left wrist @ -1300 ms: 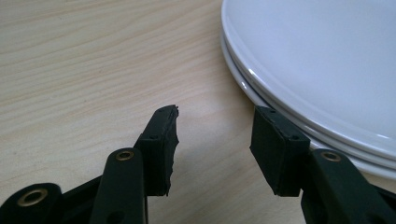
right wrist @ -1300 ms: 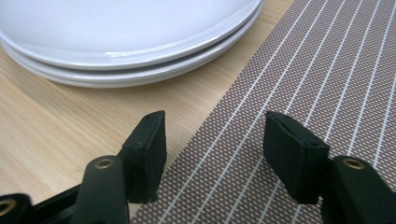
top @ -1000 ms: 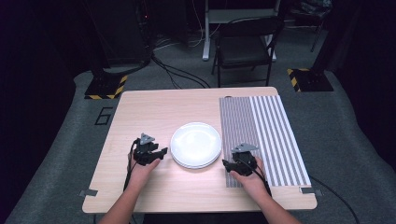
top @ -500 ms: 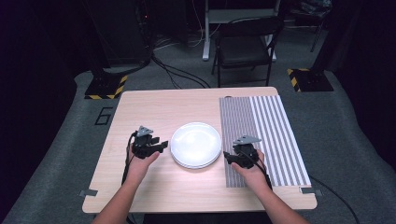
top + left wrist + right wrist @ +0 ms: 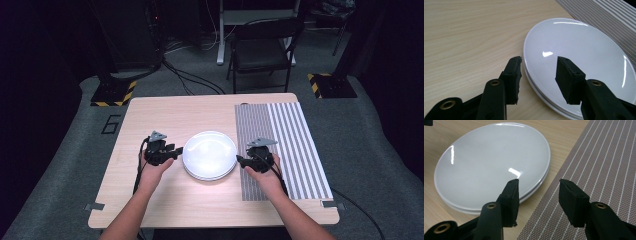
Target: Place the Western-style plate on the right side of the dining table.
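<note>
Two white plates (image 5: 210, 155) lie stacked in the middle of the wooden table (image 5: 170, 115). My left gripper (image 5: 174, 153) sits at their left edge. In the left gripper view the plates (image 5: 579, 50) have their rim between the left gripper's (image 5: 539, 60) jaws, which have just been closing but stand apart and do not press on it. My right gripper (image 5: 242, 161) is at the right edge. In the right gripper view the right gripper (image 5: 539, 182) has one jaw over the plates (image 5: 491, 162) and the other over the striped placemat (image 5: 604, 157), open after closing a little.
The grey striped placemat (image 5: 285, 150) covers the table's right part, right beside the plates. Bare wood (image 5: 461, 37) lies left of the plates. A black chair (image 5: 260, 50) and cables stand on the floor beyond the far edge.
Both hands have moved a little up and away from the table's near edge, staying beside the plates. The plates have not moved.
</note>
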Motion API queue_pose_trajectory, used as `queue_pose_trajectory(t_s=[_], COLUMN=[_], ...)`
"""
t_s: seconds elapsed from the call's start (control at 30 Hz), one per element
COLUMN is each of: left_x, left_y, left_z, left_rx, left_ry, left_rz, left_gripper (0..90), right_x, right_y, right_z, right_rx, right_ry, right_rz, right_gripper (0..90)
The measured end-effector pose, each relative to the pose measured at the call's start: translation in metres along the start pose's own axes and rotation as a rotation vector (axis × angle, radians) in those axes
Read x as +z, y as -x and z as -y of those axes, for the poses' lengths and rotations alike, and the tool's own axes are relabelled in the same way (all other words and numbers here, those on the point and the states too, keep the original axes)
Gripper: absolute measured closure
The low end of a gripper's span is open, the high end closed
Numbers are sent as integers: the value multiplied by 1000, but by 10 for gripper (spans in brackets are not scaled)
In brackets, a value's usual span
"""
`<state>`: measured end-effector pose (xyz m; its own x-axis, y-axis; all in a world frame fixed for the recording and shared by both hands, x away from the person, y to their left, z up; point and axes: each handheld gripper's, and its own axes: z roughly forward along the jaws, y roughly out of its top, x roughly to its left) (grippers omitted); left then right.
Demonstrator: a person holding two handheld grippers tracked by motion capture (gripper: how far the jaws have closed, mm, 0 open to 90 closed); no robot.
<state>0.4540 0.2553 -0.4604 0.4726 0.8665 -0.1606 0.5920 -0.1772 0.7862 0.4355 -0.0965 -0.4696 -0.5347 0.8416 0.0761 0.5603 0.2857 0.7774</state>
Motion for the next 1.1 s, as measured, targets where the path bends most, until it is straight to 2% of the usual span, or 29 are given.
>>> queue_pose_trajectory(t_s=[0.03,0.1,0.17,0.47,0.6,0.8,0.87,1.1], left_x=[0,2,3,9,12,19,22,30], left_y=[0,0,0,-5,-9,-10,-10,-13], left_z=[-1,-2,-3,-4,-3,-1,0,7], left_rx=[-6,-15,-16,-41,-76,-135,-135,-175], left_ry=[2,3,-1,2,-6,-20,-27,-45], left_rz=[4,11,13,9,34,39,45,66], left_gripper=[554,559,575,588,600,611,619,643], right_x=[1,2,3,8,11,17,19,27], right_y=[0,1,2,5,6,6,5,5], right_z=[-2,-3,-5,-6,-6,-6,-6,-6], right_rx=[18,11,29,35,55,62,73,76], right_ry=[0,6,20,24,16,3,-9,-26], right_rz=[-6,-9,-23,-12,-14,-18,-23,-15], right_gripper=[508,512,526,557,570,572,573,571])
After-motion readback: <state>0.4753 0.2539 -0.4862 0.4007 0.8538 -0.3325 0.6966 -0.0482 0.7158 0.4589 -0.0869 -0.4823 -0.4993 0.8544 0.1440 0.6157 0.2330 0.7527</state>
